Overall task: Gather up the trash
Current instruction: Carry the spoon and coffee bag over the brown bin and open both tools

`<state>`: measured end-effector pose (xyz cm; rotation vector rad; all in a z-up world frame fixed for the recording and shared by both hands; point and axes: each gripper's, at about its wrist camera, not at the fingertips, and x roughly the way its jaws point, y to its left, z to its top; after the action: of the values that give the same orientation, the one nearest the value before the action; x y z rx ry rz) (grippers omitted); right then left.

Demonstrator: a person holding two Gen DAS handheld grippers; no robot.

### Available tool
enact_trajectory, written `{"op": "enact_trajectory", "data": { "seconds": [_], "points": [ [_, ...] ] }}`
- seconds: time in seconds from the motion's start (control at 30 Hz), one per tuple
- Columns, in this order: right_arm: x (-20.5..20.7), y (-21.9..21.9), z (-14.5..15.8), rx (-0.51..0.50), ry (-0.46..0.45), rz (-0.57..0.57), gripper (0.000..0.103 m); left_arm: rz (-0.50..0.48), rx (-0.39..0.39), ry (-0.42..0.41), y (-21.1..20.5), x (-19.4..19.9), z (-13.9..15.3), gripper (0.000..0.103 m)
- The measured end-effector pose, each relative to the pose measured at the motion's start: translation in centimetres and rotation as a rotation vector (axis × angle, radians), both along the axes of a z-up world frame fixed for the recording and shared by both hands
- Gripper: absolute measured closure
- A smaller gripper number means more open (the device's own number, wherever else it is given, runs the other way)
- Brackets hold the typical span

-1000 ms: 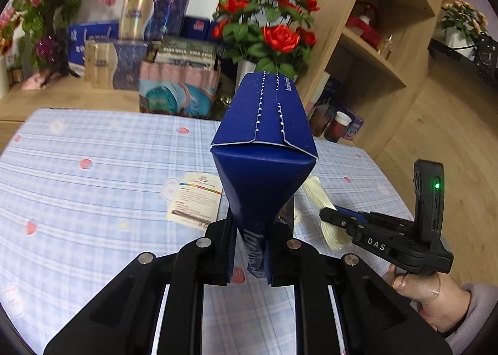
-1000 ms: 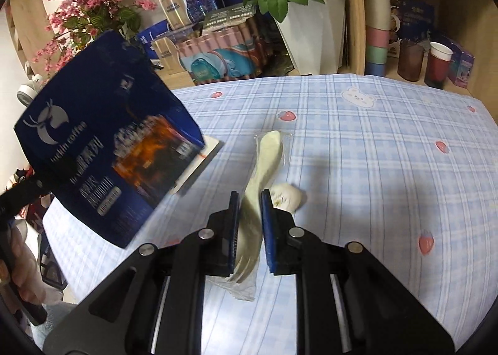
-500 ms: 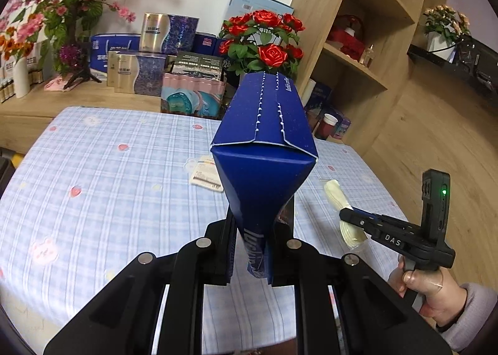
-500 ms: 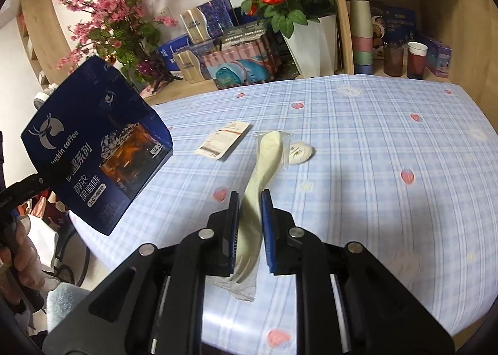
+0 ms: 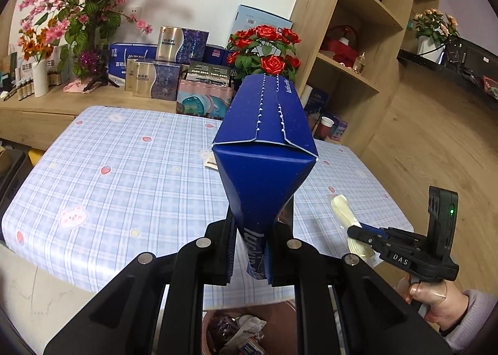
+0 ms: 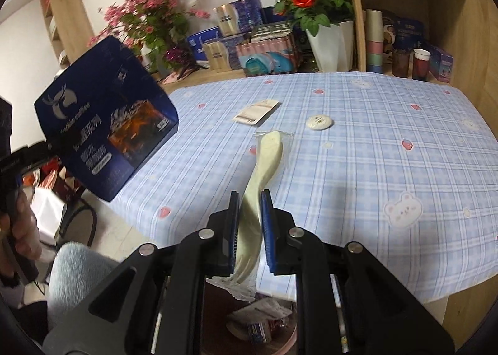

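Note:
My left gripper (image 5: 260,224) is shut on a blue coffee box (image 5: 264,149), held up past the table's near edge; the box also shows at the left of the right wrist view (image 6: 105,118). My right gripper (image 6: 250,208) is shut on a cream plastic fork in a clear wrapper (image 6: 264,162); it also shows in the left wrist view (image 5: 345,215). A bin with trash (image 5: 246,333) stands on the floor below both grippers, also in the right wrist view (image 6: 258,320).
On the blue checked tablecloth (image 6: 373,152) lie a flat paper packet (image 6: 256,110) and a small round white item (image 6: 319,121). Behind the table stand boxes, a vase of red roses (image 6: 311,3) and wooden shelves (image 5: 358,44).
Both grippers have pulled back from over the table to beyond its near edge, carrying the box and the fork. The bin has come into view below.

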<state>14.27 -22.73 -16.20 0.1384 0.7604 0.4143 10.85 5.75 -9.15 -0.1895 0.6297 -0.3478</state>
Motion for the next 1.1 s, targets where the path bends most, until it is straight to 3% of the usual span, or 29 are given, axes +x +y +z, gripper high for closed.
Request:
{"op": "enact_trajectory", "data": {
  "seconds": [0.5, 0.8, 0.97, 1.1],
  "points": [
    [-4.6, 4.1, -3.7, -0.006, 0.128, 0.176, 0.086, 0.021, -0.02, 0.008, 1.3, -3.4, -0.3, 0.089],
    [-5.4, 5.4, -5.8, -0.031, 0.205, 0.218, 0.085, 0.019, -0.027, 0.021, 1.5, -3.9, -0.8, 0.088],
    [-5.3, 4.6, -5.6, 0.026, 0.197, 0.168, 0.044, 0.004, -0.025, 0.024, 1.2, -4.2, -1.2, 0.088],
    [-5.0, 3.0, -4.0, 0.06, 0.128, 0.087, 0.023, -0.005, -0.027, 0.027, 1.0, -4.6, -1.4, 0.088]
  ]
}}
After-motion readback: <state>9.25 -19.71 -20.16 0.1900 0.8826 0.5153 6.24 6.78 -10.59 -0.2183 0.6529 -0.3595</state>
